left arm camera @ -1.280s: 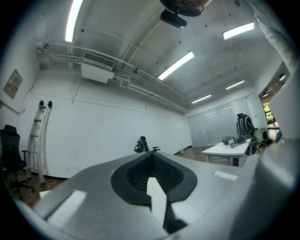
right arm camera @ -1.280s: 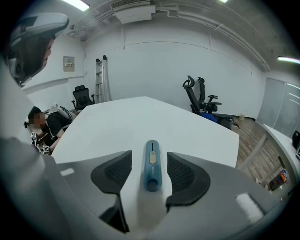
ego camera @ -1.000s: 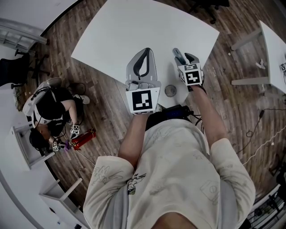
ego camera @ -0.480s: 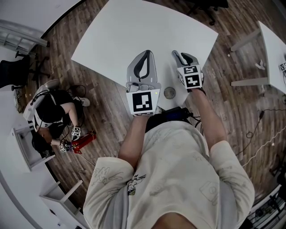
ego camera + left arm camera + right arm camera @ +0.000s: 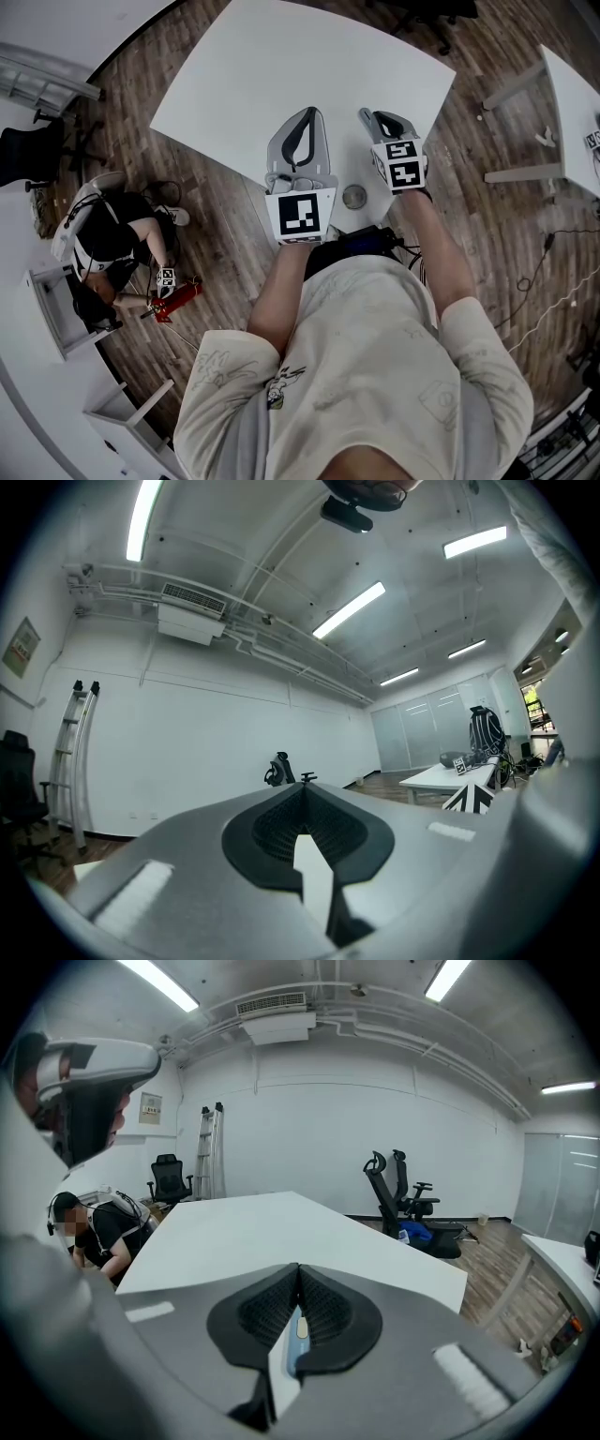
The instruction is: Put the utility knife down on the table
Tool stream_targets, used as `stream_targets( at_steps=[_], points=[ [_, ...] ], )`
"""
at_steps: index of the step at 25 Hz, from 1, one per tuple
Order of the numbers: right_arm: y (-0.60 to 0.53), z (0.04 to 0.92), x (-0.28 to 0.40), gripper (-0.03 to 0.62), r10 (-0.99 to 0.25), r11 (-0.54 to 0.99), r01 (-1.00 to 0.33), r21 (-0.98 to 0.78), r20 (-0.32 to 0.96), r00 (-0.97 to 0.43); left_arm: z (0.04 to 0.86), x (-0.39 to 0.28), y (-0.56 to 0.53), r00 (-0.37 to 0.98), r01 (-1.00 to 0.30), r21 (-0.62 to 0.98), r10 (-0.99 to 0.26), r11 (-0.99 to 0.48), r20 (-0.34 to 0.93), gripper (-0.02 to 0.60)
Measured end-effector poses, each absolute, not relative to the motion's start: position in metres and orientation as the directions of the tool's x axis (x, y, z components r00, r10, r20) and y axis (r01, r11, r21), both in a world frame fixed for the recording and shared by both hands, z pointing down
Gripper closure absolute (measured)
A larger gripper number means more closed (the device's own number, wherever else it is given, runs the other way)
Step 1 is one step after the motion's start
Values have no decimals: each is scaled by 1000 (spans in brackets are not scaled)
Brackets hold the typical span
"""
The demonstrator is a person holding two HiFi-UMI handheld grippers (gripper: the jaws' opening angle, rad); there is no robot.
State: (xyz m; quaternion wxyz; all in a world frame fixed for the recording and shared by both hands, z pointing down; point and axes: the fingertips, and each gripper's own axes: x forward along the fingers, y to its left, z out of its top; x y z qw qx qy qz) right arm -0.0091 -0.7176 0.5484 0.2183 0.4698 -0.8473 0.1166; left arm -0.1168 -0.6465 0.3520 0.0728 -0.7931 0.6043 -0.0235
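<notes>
Right gripper (image 5: 299,1274) poised above the table's (image 5: 281,56) near edge, jaws clamped on the slim blue-and-white knife (image 5: 295,1333), seen edge-on between the pads. Left gripper (image 5: 302,789) hovers alongside, jaws together, empty. Light, rigid and smooth-sided, the knife probably handles best held mid-handle, clear of the blade end.
</notes>
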Motion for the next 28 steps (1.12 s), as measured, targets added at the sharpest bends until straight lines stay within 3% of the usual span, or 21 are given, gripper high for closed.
stream_targets(
  at_steps=[28],
  points=[
    [-702, 407, 2, 586, -836, 535, -845, -11, 141, -531, 354, -108, -656, 268, -958, -116, -962, -261, -47, 563]
  ],
)
